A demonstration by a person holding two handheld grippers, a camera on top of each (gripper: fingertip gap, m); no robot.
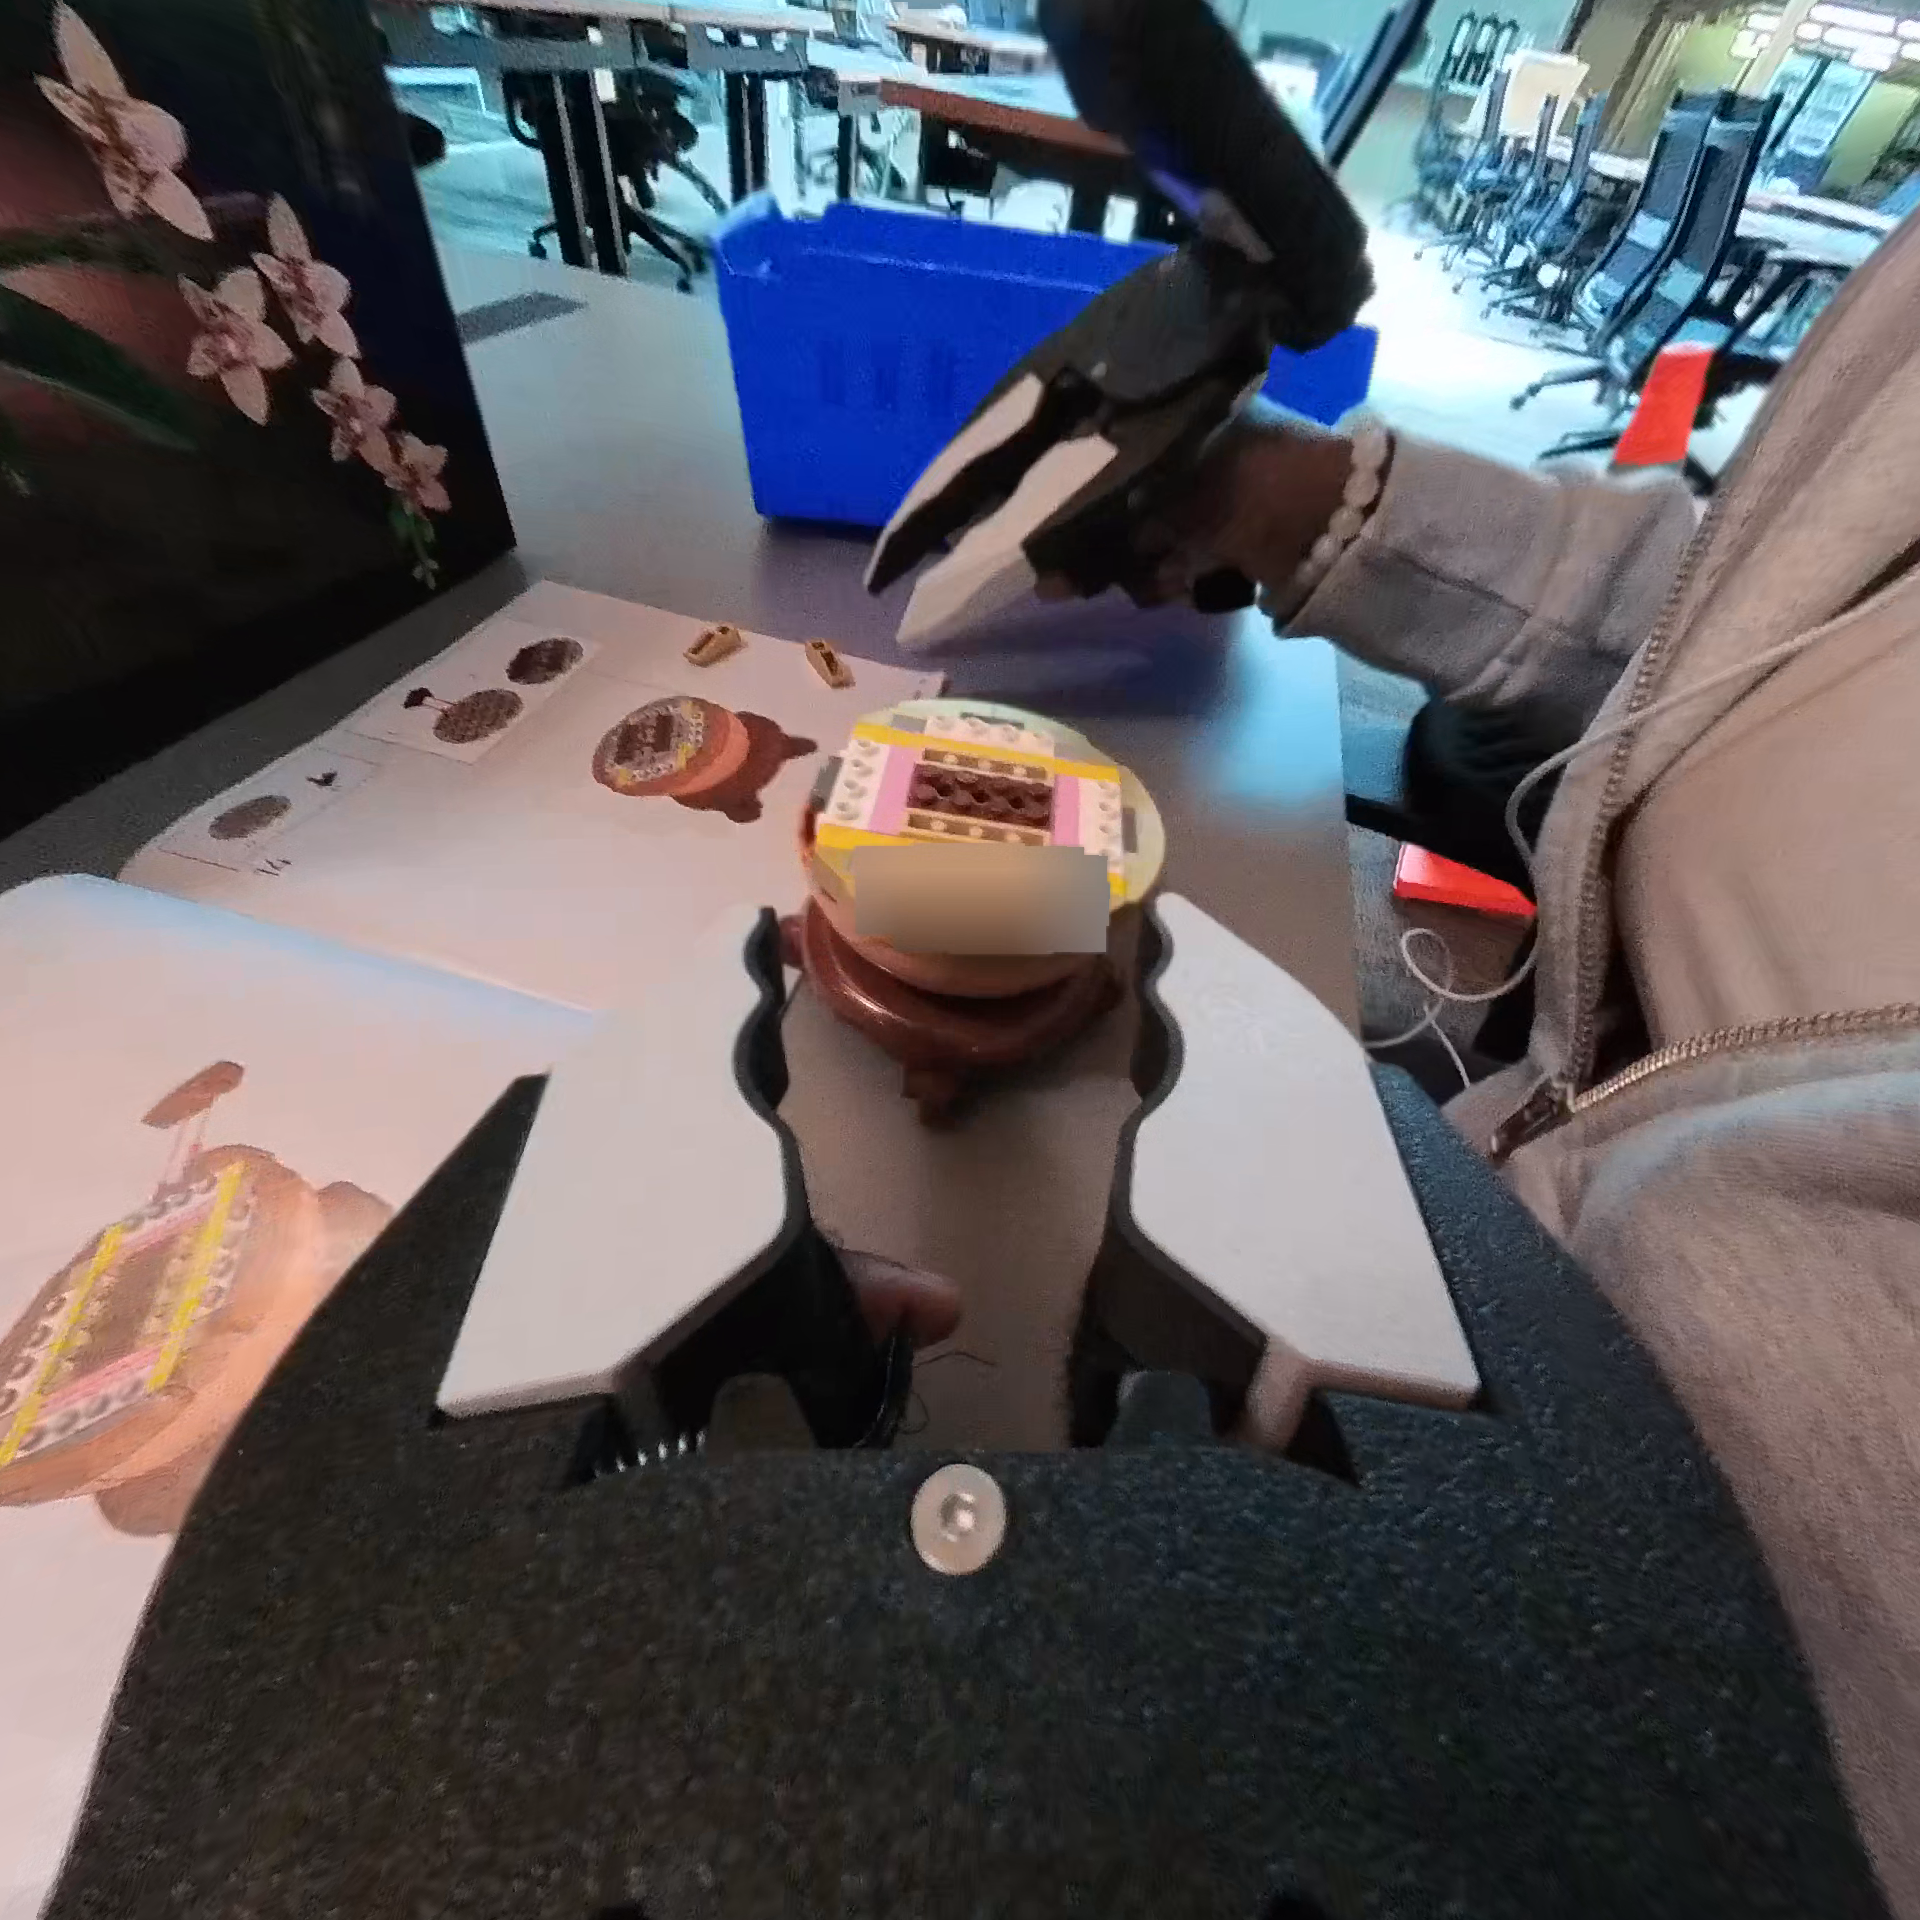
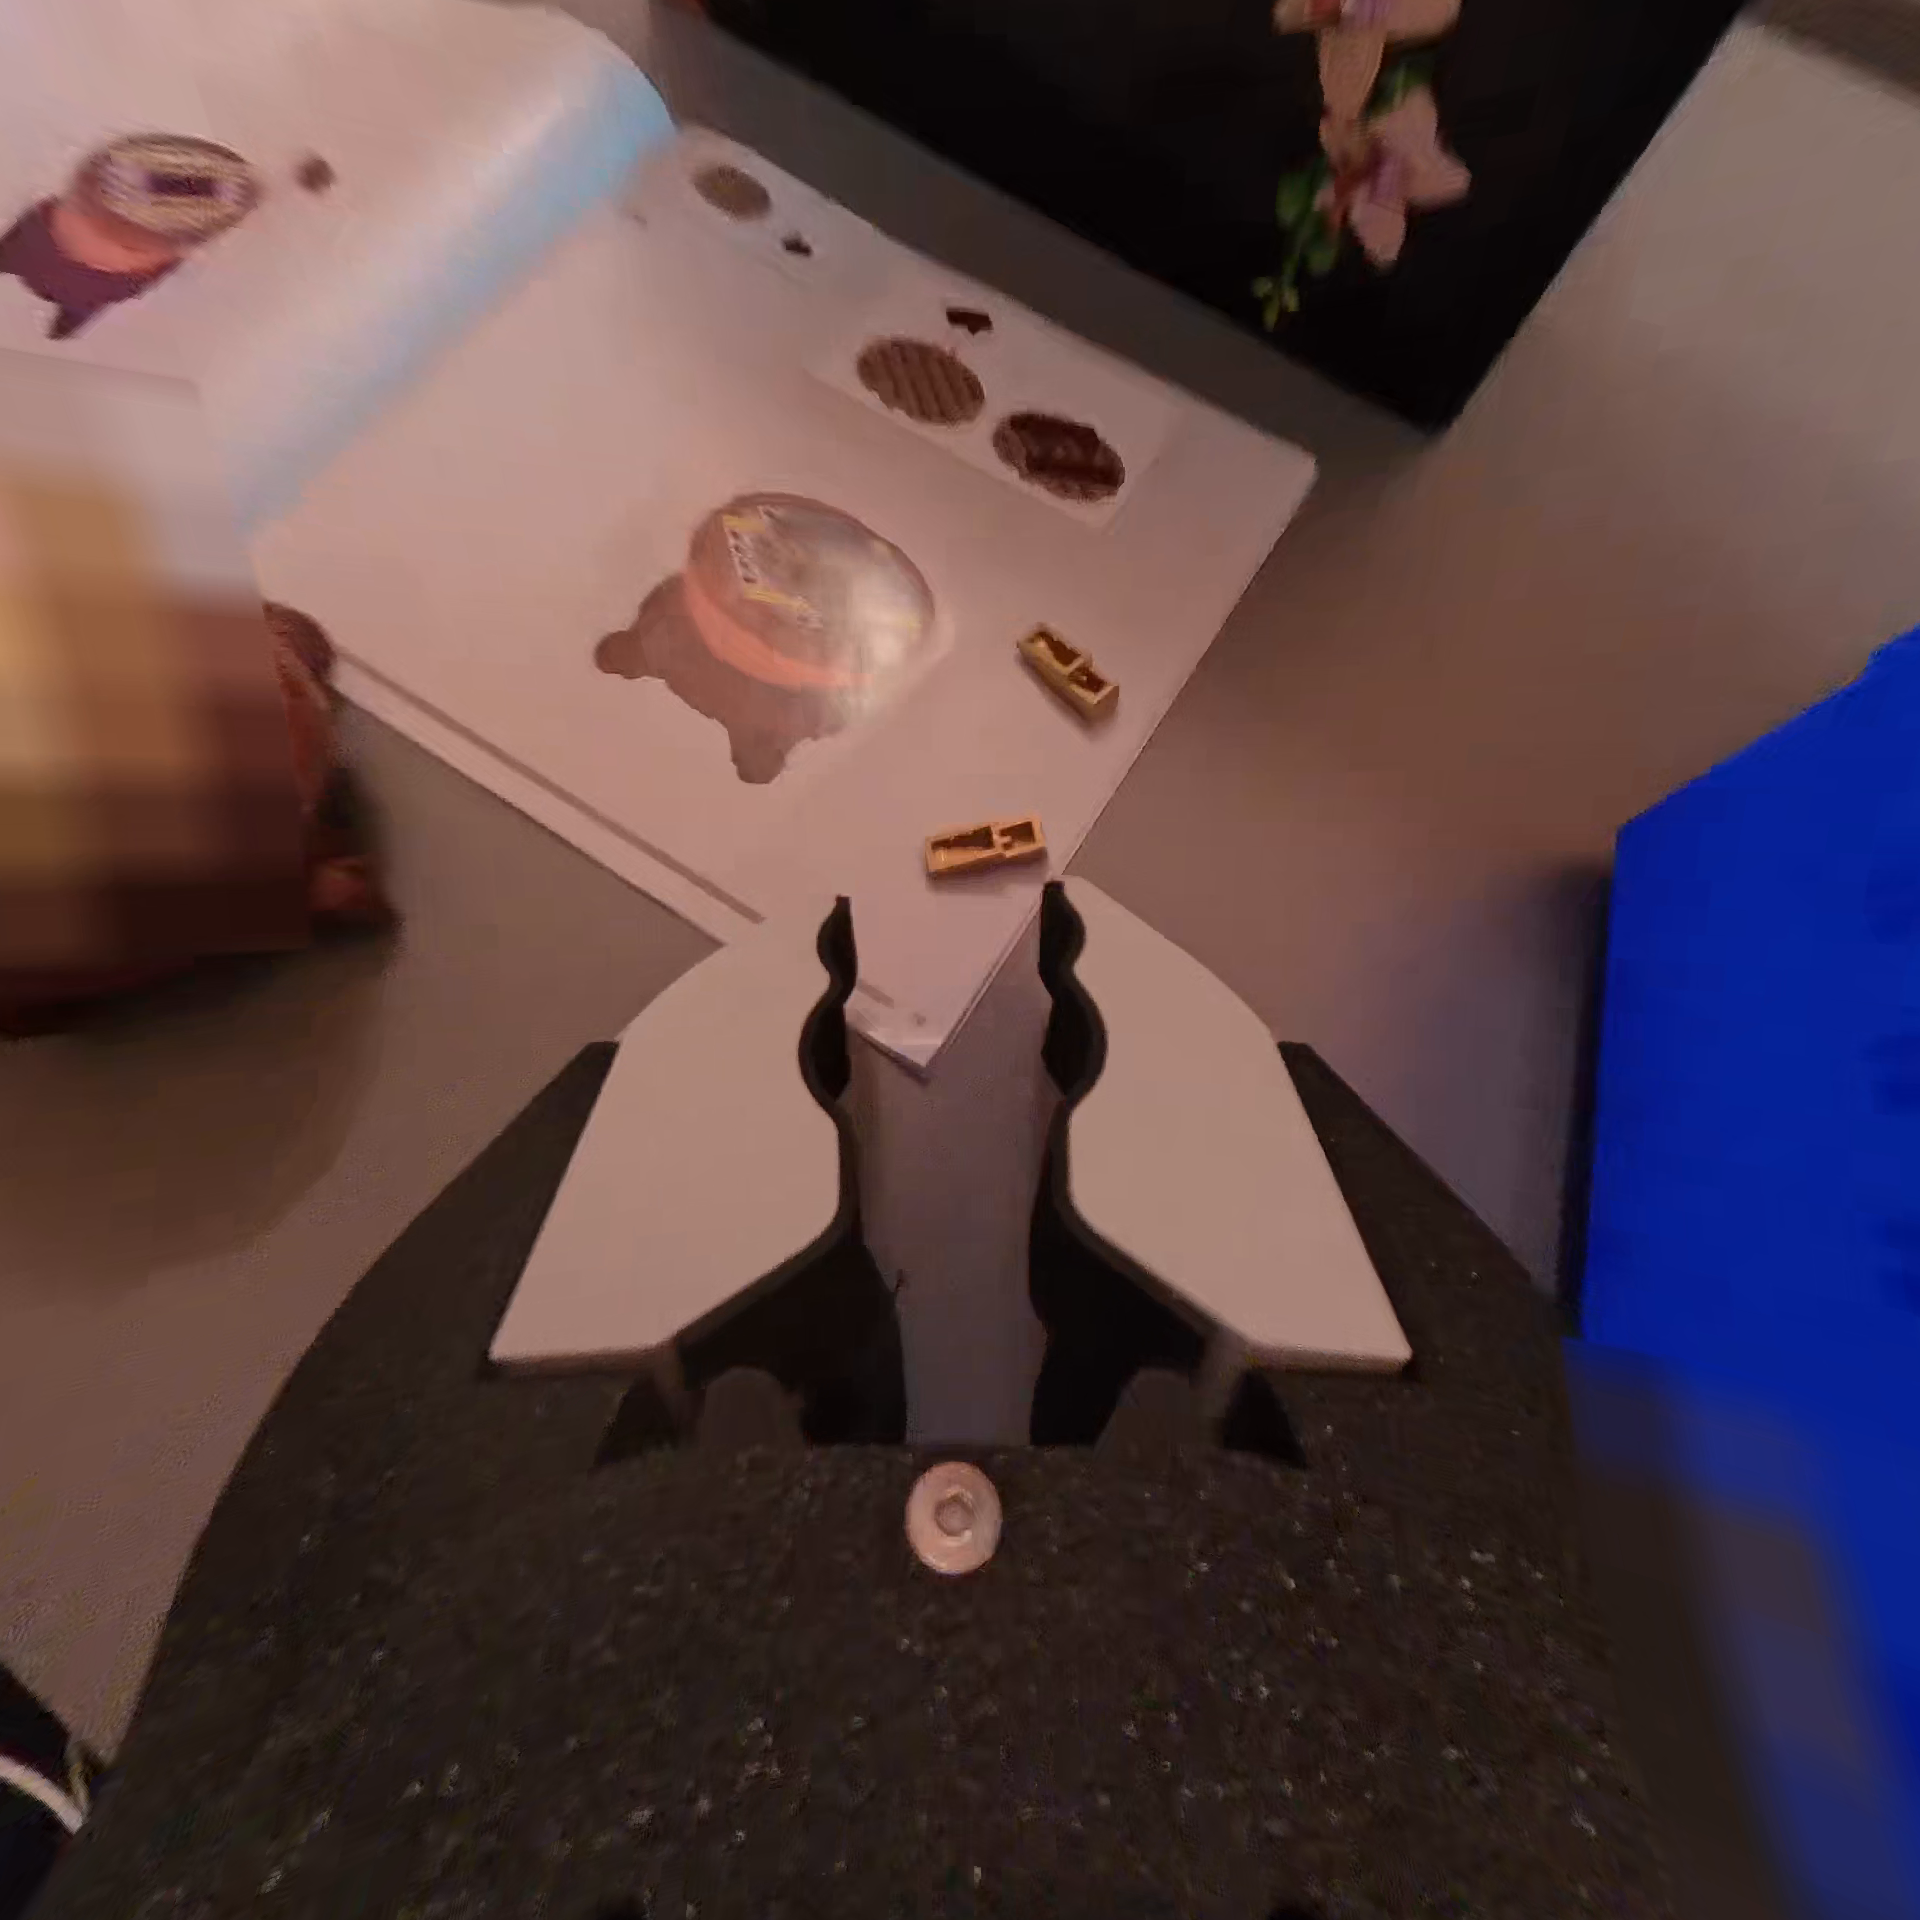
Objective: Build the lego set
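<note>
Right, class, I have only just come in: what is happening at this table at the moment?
A person is building a Lego set with a gripper in each hand. The left gripper is open around the brown base of the round, half-built pot model standing on the table. The right gripper is open and empty, pointing toward the nearer of two small tan pieces that lie loose on the open instruction booklet. A blue bin stands behind.
</note>
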